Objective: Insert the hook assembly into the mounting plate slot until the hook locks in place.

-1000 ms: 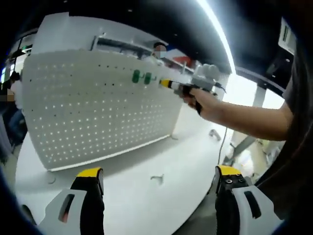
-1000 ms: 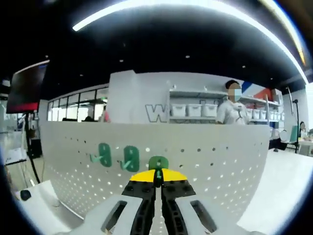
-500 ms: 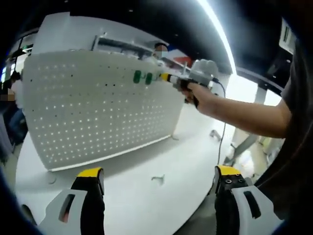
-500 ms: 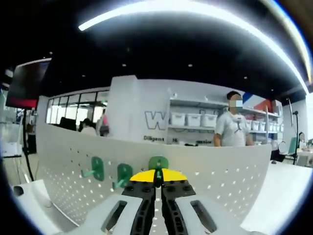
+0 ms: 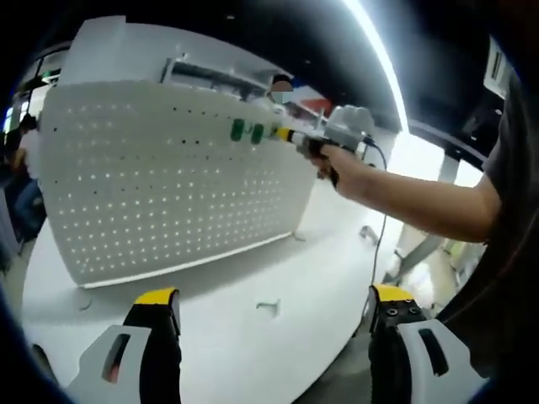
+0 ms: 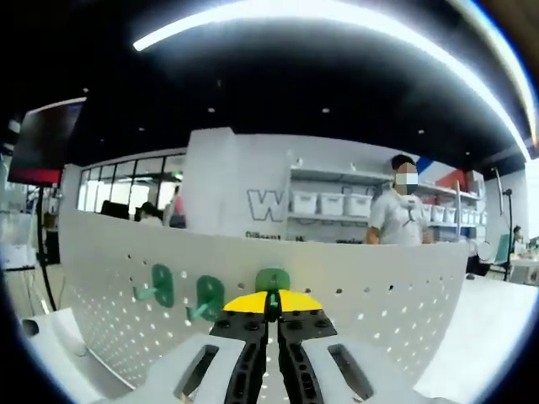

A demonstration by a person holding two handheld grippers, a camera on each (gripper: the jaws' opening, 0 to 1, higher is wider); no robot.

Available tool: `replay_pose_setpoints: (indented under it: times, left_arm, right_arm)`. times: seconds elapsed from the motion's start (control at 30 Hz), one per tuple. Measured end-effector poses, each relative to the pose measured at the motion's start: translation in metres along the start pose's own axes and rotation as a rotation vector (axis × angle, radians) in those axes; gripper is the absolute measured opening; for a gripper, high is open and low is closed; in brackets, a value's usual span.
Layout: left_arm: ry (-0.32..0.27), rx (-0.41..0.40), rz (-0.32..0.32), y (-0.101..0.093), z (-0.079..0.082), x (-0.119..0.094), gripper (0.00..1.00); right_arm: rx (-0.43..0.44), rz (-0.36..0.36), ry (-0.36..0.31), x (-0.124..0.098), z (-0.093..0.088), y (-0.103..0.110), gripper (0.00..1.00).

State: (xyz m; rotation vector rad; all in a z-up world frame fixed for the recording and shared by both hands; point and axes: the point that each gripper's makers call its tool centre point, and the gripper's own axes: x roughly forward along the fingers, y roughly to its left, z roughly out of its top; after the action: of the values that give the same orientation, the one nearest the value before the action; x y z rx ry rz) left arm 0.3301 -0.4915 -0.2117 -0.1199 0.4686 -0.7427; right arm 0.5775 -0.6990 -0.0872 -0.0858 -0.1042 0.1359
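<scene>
Right gripper view: right gripper (image 6: 272,305) jaws closed tight on green hook (image 6: 272,280), at centre of frame, against white pegboard (image 6: 370,295) near its top edge; two other green hooks (image 6: 182,292) mounted on pegboard, left of centre; person in white shirt (image 6: 399,220) behind board, upper right. Left gripper view: left gripper (image 5: 271,335) jaws wide apart, holding nothing, low over white table (image 5: 253,337); small metal hook (image 5: 269,305) lying on table, lower centre; hand (image 5: 338,160) holds right gripper at pegboard, upper centre.
</scene>
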Motion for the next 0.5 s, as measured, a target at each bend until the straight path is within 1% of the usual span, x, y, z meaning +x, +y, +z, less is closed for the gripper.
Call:
replay_pose_setpoints:
  times: [0.07, 0.4, 0.47, 0.5]
  left_arm:
    - [-0.001, -0.004, 0.001, 0.000, 0.000, 0.000, 0.94]
    - [0.002, -0.011, 0.001, 0.002, 0.001, 0.001, 0.94]
    - [0.004, -0.011, 0.002, 0.002, 0.001, 0.000, 0.93]
    - [0.007, -0.009, 0.003, 0.002, 0.000, 0.000, 0.93]
  right_arm:
    - [-0.001, 0.003, -0.006, 0.000, 0.000, 0.000, 0.00]
    - [0.003, 0.003, 0.006, 0.000, -0.010, -0.001, 0.00]
    - [0.024, 0.003, 0.009, 0.001, -0.011, -0.001, 0.00]
    - [0.022, 0.003, 0.007, 0.001, -0.010, -0.001, 0.00]
